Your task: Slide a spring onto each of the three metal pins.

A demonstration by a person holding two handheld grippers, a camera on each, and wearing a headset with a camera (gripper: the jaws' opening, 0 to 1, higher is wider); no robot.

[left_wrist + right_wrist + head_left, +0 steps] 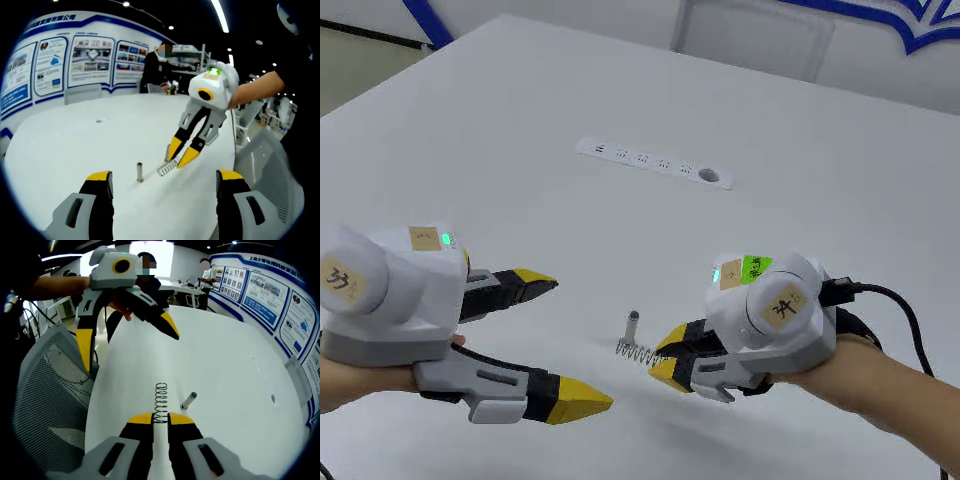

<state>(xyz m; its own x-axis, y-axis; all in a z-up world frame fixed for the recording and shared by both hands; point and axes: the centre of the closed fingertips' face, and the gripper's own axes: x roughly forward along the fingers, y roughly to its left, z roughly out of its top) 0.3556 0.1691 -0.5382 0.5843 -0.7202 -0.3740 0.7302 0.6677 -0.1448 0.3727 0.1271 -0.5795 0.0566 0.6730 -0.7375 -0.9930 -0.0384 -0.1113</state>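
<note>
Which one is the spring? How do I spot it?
Find the big white table, then look on the near side of the long power strip. There the right gripper, shut, pinches the spring by one end. It is a wiggly wire coil, while the pin beside it is a smooth, upright post.

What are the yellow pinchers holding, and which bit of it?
The right gripper pinches a spring by one end; the rest sticks out free beside a pin. The left gripper is open and holds nothing.
</note>
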